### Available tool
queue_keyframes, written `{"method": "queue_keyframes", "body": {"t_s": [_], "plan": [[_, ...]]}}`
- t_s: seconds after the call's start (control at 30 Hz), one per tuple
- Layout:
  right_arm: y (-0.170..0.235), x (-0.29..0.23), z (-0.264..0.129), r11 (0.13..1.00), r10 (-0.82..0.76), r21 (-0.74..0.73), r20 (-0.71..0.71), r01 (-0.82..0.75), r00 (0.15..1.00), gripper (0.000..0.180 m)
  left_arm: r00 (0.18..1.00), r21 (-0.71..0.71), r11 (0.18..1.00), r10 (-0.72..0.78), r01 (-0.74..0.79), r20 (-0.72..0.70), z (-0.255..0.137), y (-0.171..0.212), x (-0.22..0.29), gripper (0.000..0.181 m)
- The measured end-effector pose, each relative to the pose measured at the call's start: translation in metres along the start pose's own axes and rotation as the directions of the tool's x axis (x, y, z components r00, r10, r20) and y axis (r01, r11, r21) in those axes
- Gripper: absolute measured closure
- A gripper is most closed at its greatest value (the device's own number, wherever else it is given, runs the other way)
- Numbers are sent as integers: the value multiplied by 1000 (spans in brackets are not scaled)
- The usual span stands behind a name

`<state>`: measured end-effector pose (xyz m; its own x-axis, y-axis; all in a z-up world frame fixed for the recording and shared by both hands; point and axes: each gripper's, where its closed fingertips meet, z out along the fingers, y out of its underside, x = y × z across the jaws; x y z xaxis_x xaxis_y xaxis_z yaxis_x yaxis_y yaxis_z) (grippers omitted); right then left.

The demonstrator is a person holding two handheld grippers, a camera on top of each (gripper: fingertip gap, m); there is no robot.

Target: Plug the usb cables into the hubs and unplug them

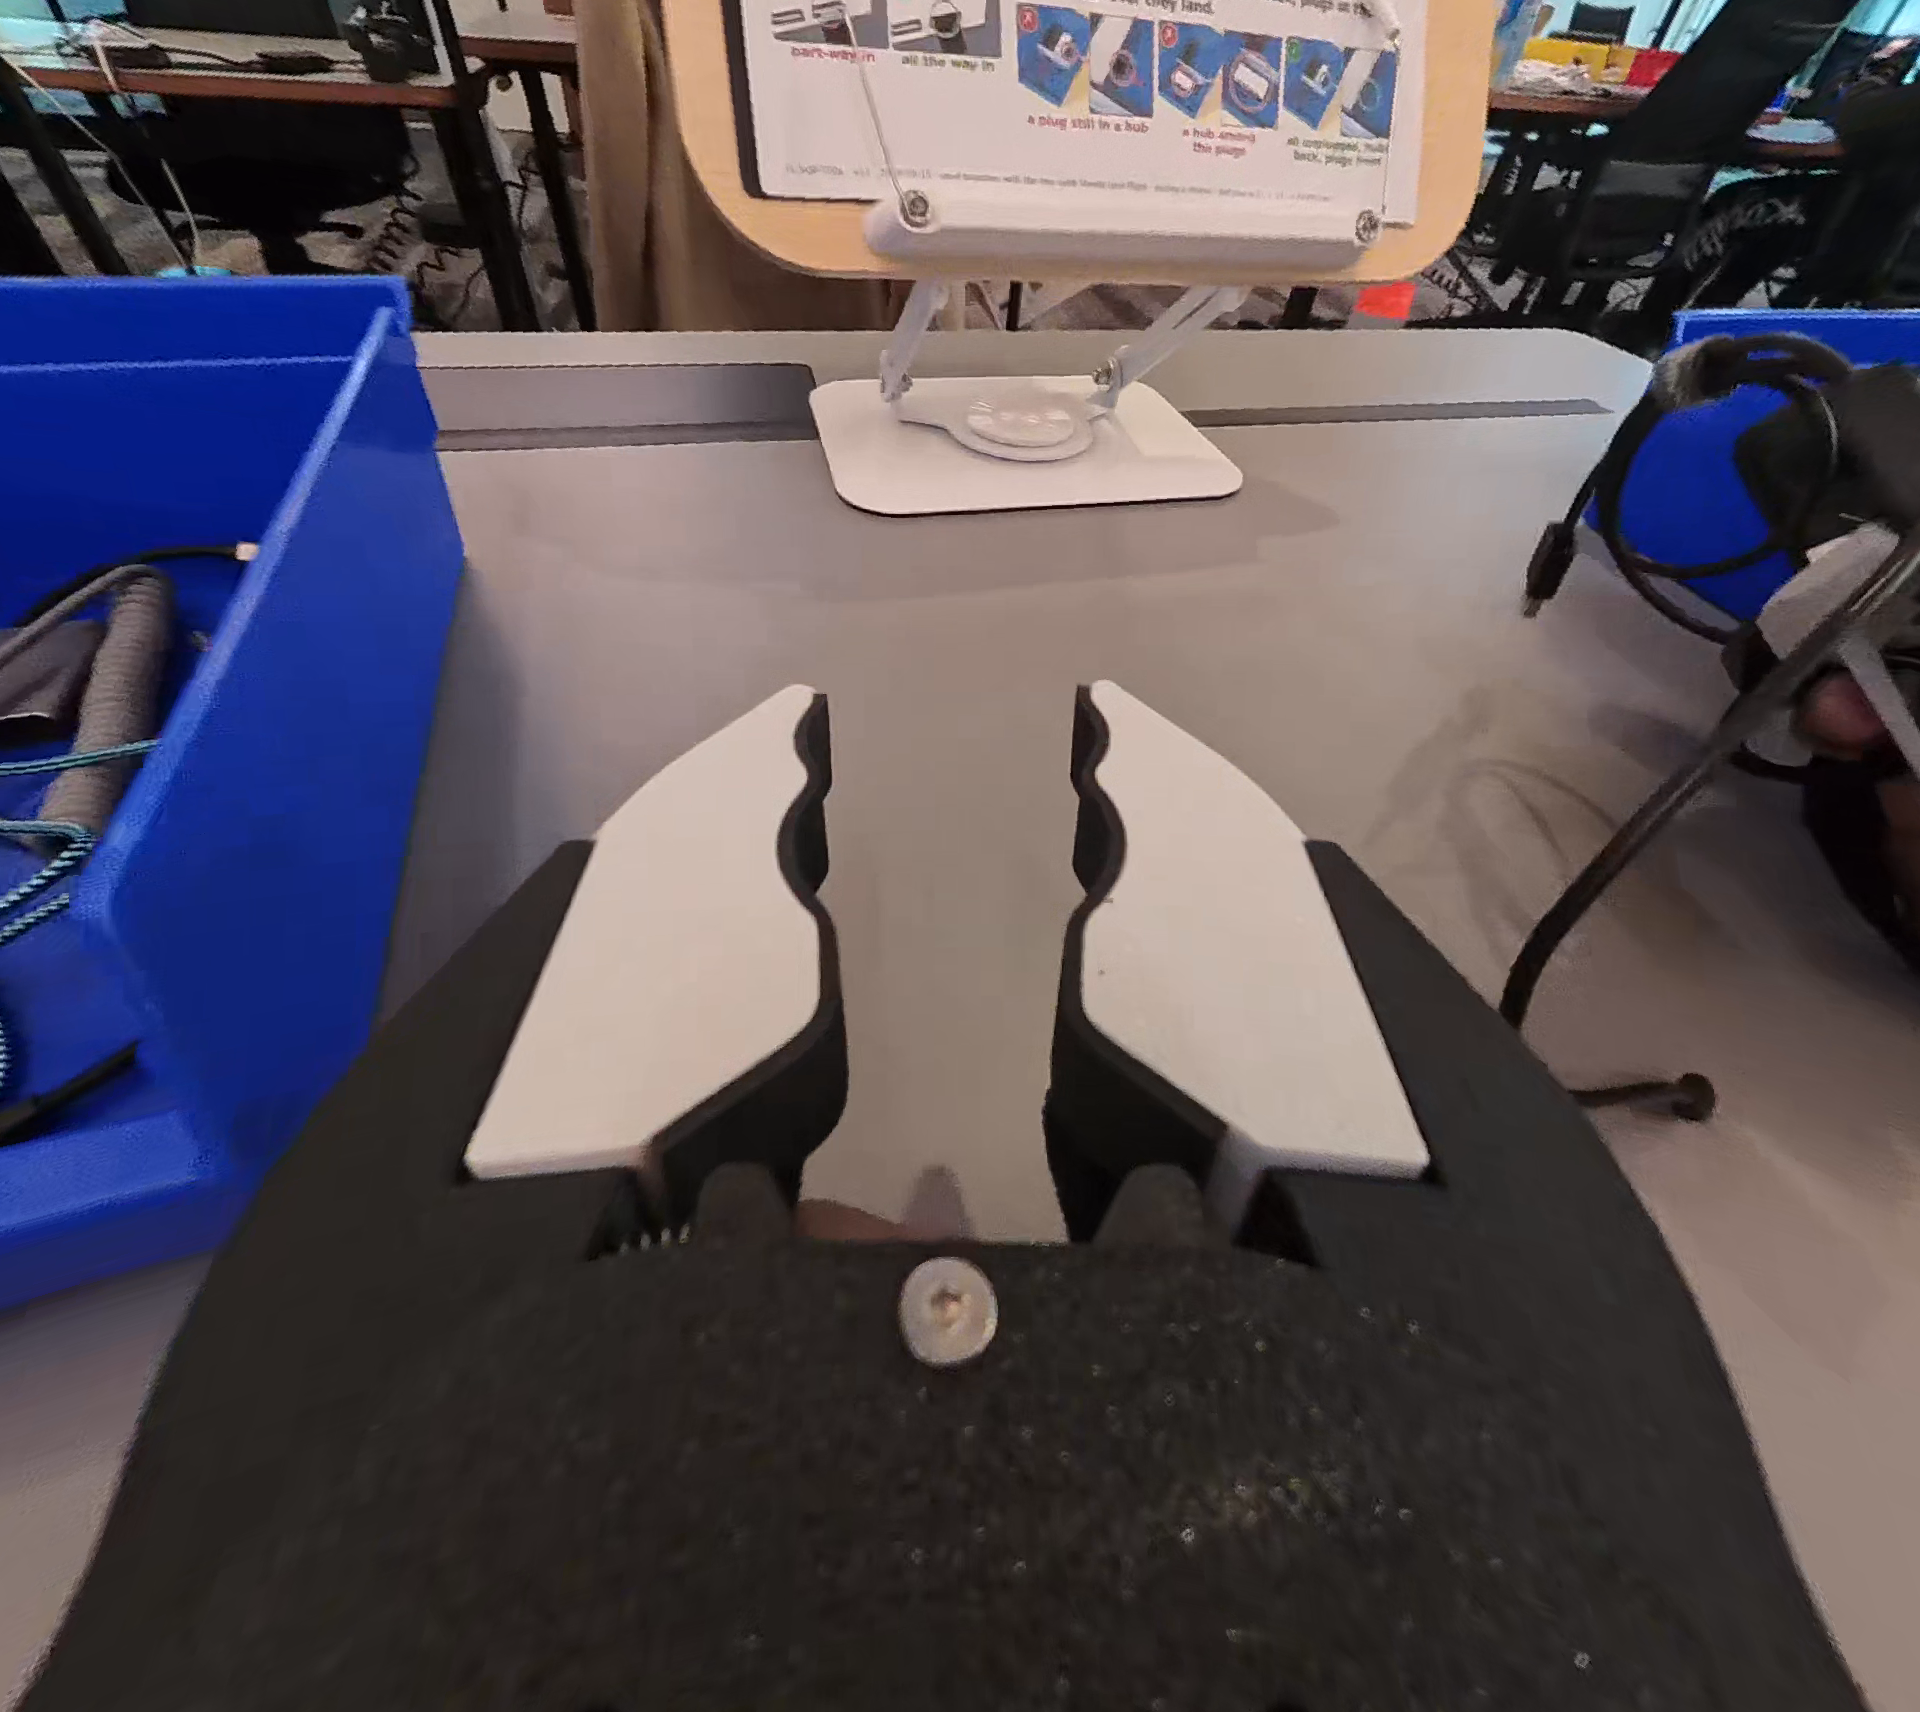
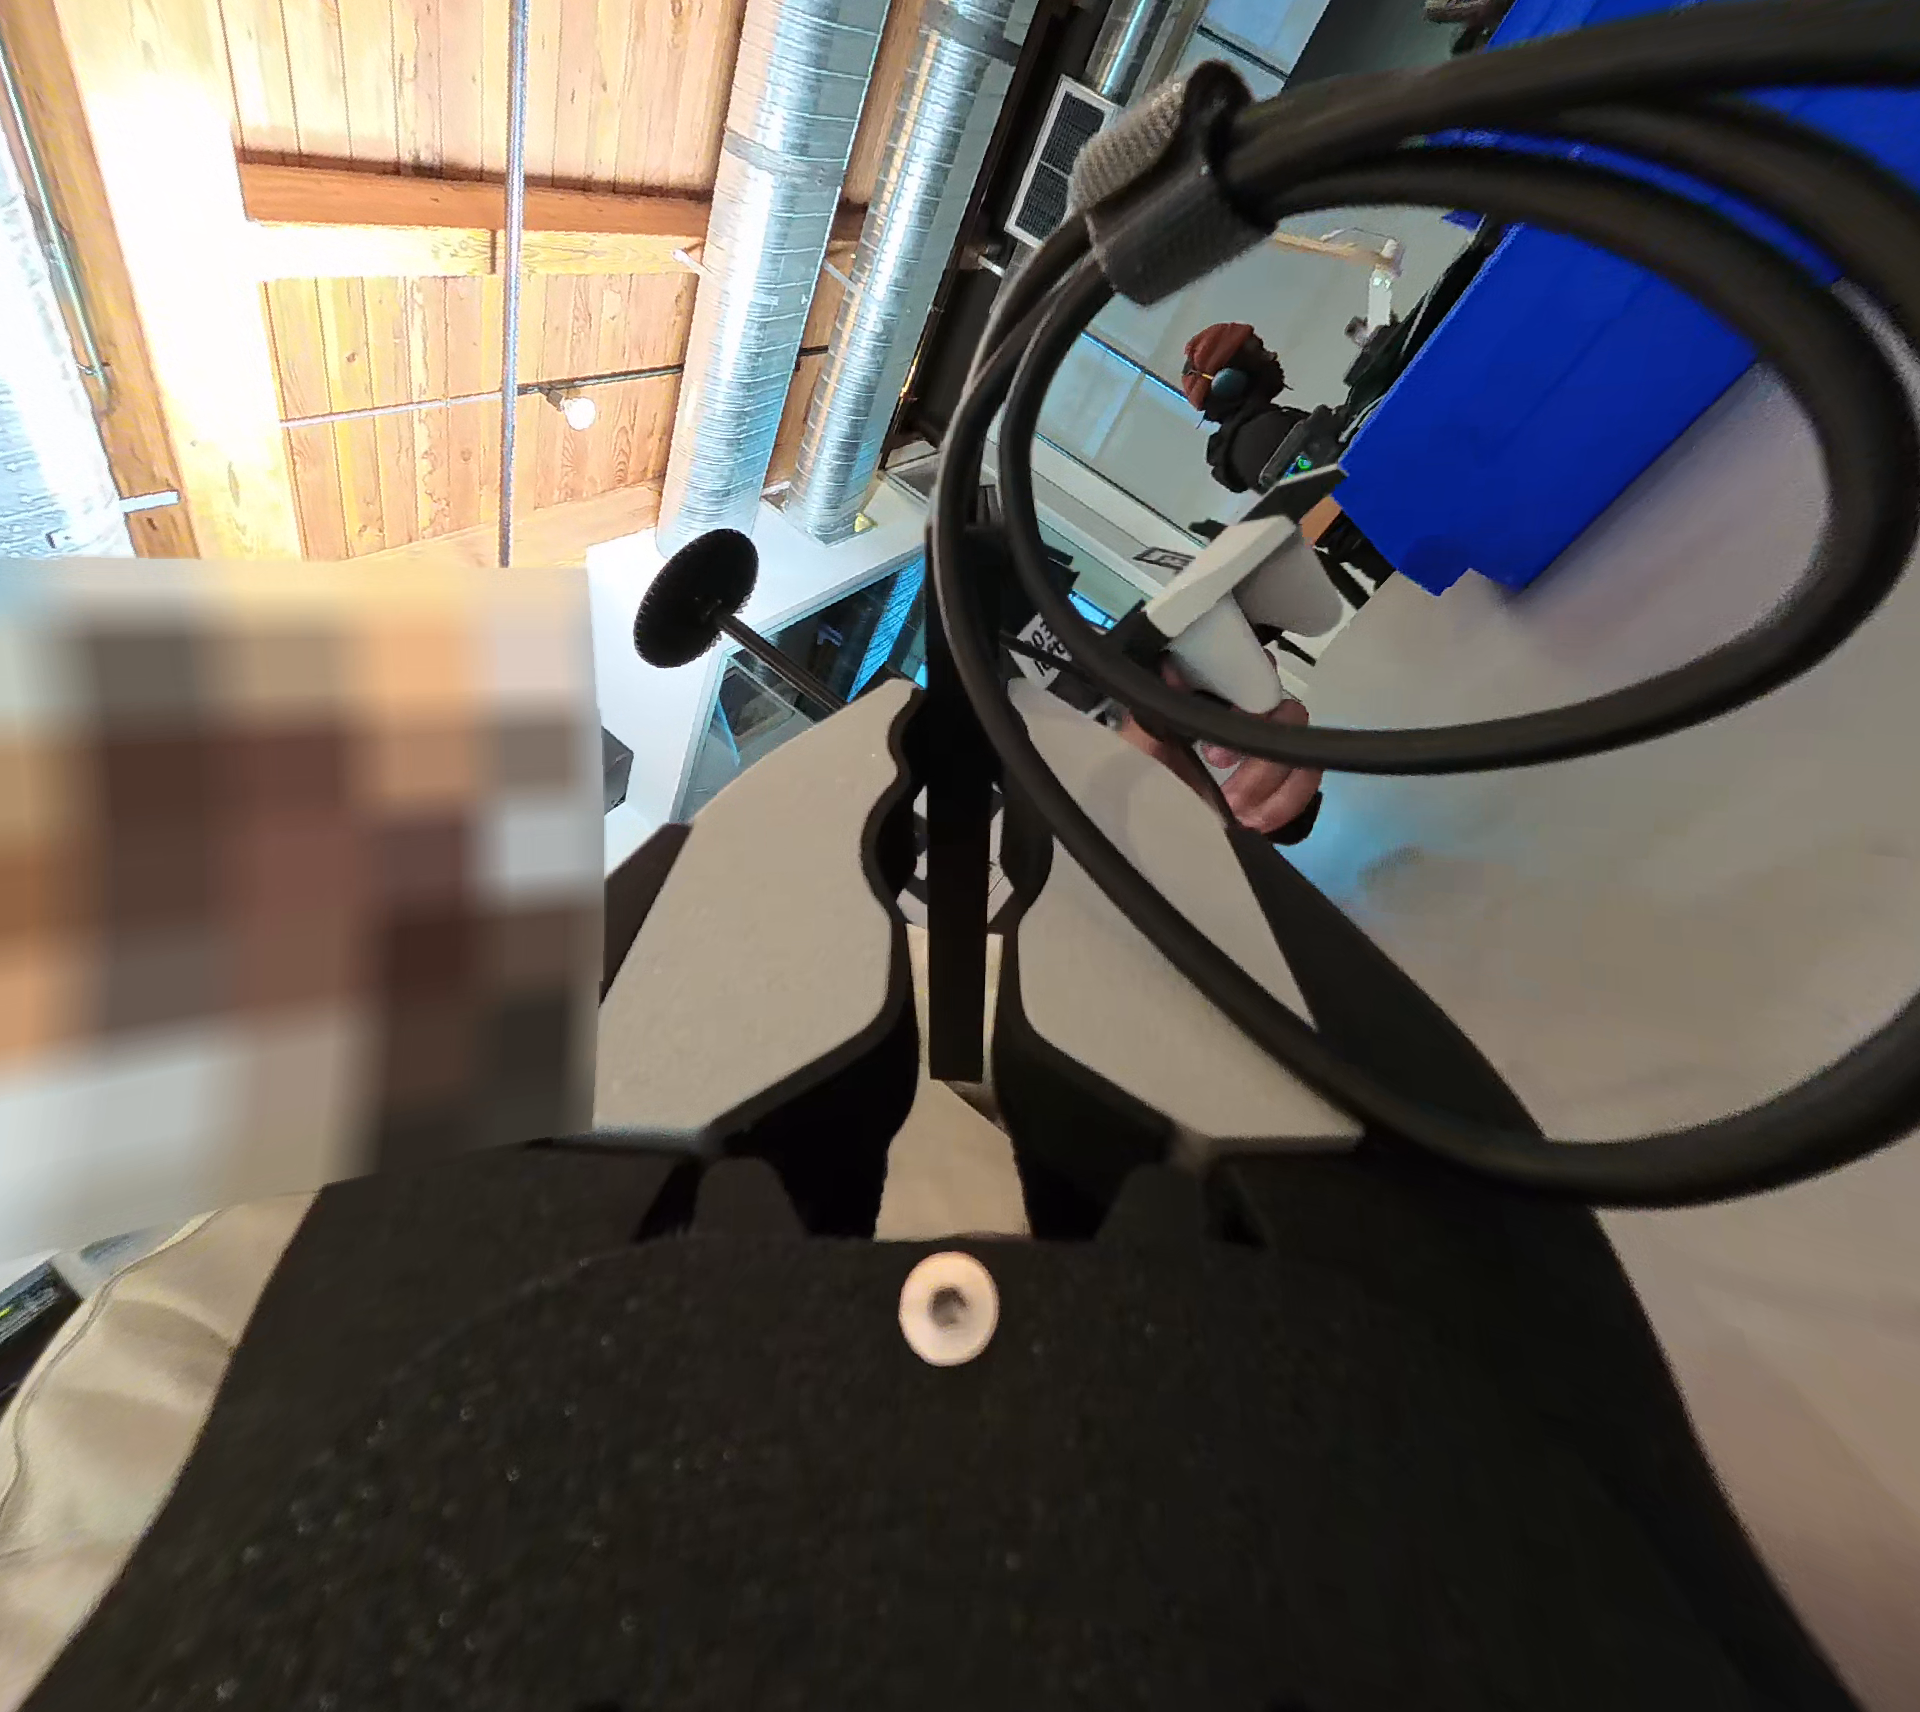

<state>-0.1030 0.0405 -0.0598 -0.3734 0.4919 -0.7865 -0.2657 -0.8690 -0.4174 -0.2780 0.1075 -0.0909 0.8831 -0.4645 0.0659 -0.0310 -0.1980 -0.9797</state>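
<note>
So the left gripper (image 1: 951, 789) sits low in the middle of the left wrist view, jaws spread wide with nothing but bare grey desk (image 1: 935, 602) between them. At the left edge of that frame there's a blue bin (image 1: 260, 727) with a tangle of cables (image 1: 94, 727) inside, some grey and braided, one striped blue. Top centre, a white stand (image 1: 1029, 447) props up a wooden board with an instruction sheet (image 1: 1081, 0) clipped on.

The right gripper (image 2: 951, 841) is tipped way over, so the upper left of its view is all wooden ceiling and silver ducts. Its jaws are nearly closed, pinching a flat black plug (image 2: 956, 935) that stands straight up between them. A coiled black usb cable (image 2: 1455, 727), bundled with a dark strap (image 2: 1153, 197) near the top of the loop, hangs out to the right of the frame. A second blue bin (image 2: 1621, 312) fills the upper right. In the left wrist view the same coil (image 1: 1704, 499) shows at the right edge, in front of that bin. No hub I can make out.
</note>
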Motion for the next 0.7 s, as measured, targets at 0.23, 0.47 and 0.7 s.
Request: {"method": "queue_keyframes", "body": {"t_s": [0.23, 0.47, 0.7], "plan": [[1, -10, 9, 997, -68, -43, -34, 67, 997, 169, 998, 18, 998, 60, -60, -7, 2, 4, 2, 137], [-40, -125, 41, 917, -387, -170, -168, 360, 907, 169, 994, 4, 994, 106, -106, -24, 3, 8, 8, 136], [-128, -205, -45, 732, -681, -526, -565, 433, 465, 168, 995, -8, 997, 82, -83, -49, 3, 10, 10, 133]]}}
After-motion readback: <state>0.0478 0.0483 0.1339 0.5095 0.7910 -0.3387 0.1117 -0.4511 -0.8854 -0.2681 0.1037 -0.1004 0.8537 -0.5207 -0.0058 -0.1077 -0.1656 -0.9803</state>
